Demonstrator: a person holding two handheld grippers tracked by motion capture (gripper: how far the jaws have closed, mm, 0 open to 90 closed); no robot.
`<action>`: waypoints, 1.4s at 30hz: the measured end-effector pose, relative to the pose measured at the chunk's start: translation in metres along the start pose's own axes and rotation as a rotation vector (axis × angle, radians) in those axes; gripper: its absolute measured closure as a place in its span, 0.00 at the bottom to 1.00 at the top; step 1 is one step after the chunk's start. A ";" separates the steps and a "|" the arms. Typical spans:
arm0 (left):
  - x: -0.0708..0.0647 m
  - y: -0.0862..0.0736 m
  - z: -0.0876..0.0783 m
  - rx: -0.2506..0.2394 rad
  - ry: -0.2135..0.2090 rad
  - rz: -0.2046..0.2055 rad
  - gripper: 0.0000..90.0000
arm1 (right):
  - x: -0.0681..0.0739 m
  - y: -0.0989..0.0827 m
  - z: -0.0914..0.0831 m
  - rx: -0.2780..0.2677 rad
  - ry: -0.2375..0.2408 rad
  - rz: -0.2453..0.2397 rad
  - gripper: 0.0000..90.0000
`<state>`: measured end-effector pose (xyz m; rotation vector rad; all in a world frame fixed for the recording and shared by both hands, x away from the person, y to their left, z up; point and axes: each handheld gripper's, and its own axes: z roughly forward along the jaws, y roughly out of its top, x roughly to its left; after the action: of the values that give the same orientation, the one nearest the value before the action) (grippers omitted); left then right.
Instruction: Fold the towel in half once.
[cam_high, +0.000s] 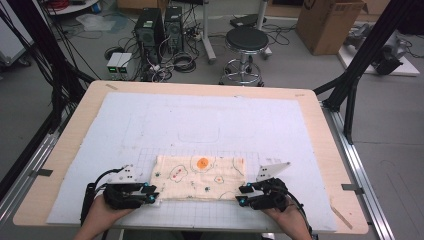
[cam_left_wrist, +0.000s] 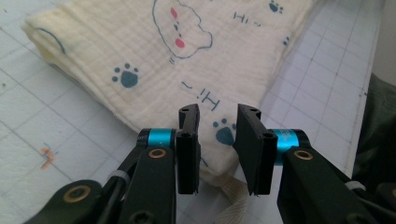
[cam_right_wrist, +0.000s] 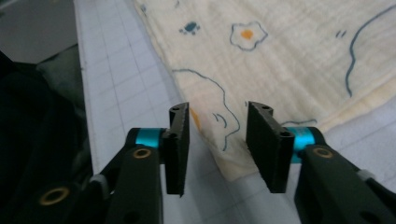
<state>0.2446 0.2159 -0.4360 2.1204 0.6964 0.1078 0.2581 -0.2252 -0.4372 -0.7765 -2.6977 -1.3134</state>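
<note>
Left gripper (cam_left_wrist: 218, 125): the two black jaws stand apart, with a clear gap between the pads. The near corner of the folded cream muslin cloth printed with blue paw marks, bear outlines and an orange dot (cam_left_wrist: 187, 60) lies below and between them. No pad presses on the fabric; the cloth is not held. In the high view the left gripper (cam_high: 156, 194) rests low at the cloth's (cam_high: 200, 176) near left corner, carried by the person's left hand (cam_high: 102, 212).

Right gripper (cam_right_wrist: 218, 125): the jaws are likewise parted. The near corner of the cloth (cam_right_wrist: 280, 60) lies under the gap, closer to the right-hand jaw, and neither pad bears on it. In the high view the right gripper (cam_high: 242, 194) sits at the cloth's near right corner, carried by the right hand (cam_high: 287, 217).

Cloth position: folded into a flat rectangular stack, long side running left to right, lying on the white gridded mat (cam_high: 200, 125) toward its near edge, between the two grippers. In the left gripper view stacked layers show along the left side of the fold. A pale woven strap (cam_left_wrist: 233, 196) protrudes from under the corner nearest the left gripper.

Surroundings: the mat covers most of the light wooden table top (cam_high: 75, 150). Beyond the far edge of the table stand a round black stool on a chrome base (cam_high: 246, 50), two black computer towers (cam_high: 160, 30) among loose cables, and a brown cardboard box (cam_high: 327, 22).
</note>
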 end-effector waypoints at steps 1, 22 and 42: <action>0.000 0.001 -0.001 -0.015 0.000 -0.005 0.76 | 0.001 0.001 -0.003 -0.020 0.003 0.005 0.63; 0.009 0.054 0.027 -0.124 0.018 -0.040 0.91 | -0.016 0.054 -0.006 -0.133 -0.051 0.028 0.89; 0.029 0.087 0.080 -0.054 0.070 -0.067 0.99 | -0.040 0.103 0.067 -0.049 -0.066 0.042 0.99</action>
<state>0.3325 0.1330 -0.4226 2.0480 0.7966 0.1628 0.3513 -0.1385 -0.4151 -0.8918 -2.6925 -1.3733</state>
